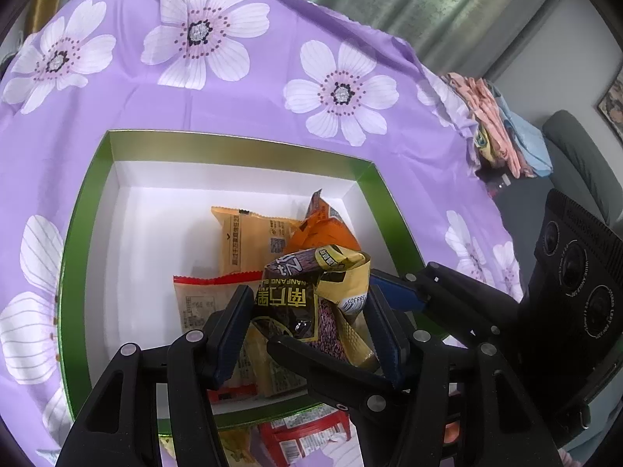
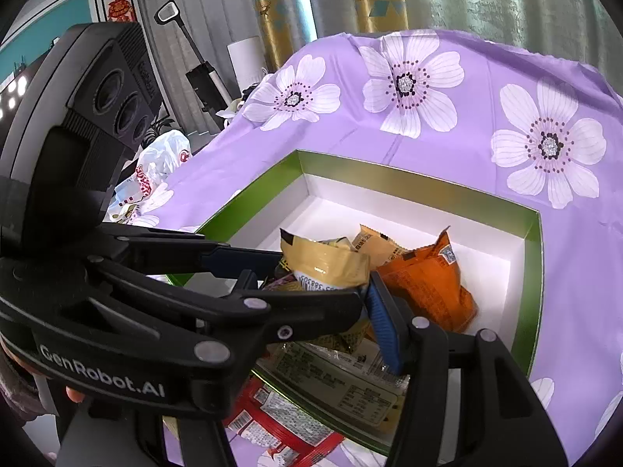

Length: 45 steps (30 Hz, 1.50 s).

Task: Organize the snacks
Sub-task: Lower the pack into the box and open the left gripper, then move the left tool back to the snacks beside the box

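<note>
A green-rimmed white box [image 1: 241, 144] [image 2: 412, 179] sits on the purple flowered cloth. Inside lie a tan snack pack [image 1: 249, 241], an orange pack [image 1: 331, 229] [image 2: 432, 288] and a red-edged pack [image 1: 202, 299]. My left gripper [image 1: 307, 303] is shut on a crumpled black and yellow snack packet [image 1: 307, 292] [image 2: 327, 264], held over the box's near part. My right gripper [image 2: 311, 292] comes in beside it, its jaws around the same packet; its blue-padded finger [image 1: 397, 292] shows in the left wrist view.
More snack packs, red and white [image 1: 307, 432] [image 2: 272, 424], lie on the cloth in front of the box. A pile of clothes [image 1: 502, 128] lies beyond the table's right edge. A white plastic bag [image 2: 163, 163] and a vacuum [image 2: 202, 74] stand left.
</note>
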Available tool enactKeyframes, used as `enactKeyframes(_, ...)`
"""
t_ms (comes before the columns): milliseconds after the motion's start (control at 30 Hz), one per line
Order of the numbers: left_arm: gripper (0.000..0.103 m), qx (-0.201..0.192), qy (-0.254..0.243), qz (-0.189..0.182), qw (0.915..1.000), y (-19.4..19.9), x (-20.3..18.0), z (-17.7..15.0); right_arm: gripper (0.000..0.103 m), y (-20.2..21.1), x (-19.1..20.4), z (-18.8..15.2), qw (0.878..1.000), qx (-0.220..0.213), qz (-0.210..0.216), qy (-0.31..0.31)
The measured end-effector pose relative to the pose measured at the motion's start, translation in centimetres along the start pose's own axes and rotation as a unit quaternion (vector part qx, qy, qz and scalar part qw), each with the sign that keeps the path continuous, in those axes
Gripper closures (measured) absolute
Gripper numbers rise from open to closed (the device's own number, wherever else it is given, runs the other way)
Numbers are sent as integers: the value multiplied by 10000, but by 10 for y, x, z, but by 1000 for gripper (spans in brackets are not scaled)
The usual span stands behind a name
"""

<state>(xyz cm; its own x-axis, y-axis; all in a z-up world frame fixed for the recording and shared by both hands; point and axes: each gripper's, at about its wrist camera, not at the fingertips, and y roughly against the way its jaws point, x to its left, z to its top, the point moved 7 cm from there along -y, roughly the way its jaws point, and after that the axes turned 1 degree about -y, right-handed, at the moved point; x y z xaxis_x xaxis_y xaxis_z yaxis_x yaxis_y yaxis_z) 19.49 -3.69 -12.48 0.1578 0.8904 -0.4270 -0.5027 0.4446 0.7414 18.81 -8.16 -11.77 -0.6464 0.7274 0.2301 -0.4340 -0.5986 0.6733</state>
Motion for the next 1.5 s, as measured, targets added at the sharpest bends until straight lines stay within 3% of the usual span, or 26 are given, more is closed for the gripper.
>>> enactKeyframes(800,44,256,191,148,9994,-15,7,-5,42,-14,-10,-10,9987,406,-36,-314)
enactKeyframes(967,25,148,97,372,9992,-10,7,-5,36,-7,-12,-10,9987,342,-139,-352)
enactKeyframes(1267,15,-21,-159,687,9975,6,-3,-9,30,11,-13,-17,9985,238,-280,-399)
enactKeyframes(1500,15,-339,-323,774,9959,32,-15,-12,27,41,-12,-18,9984,-30,-405,-396)
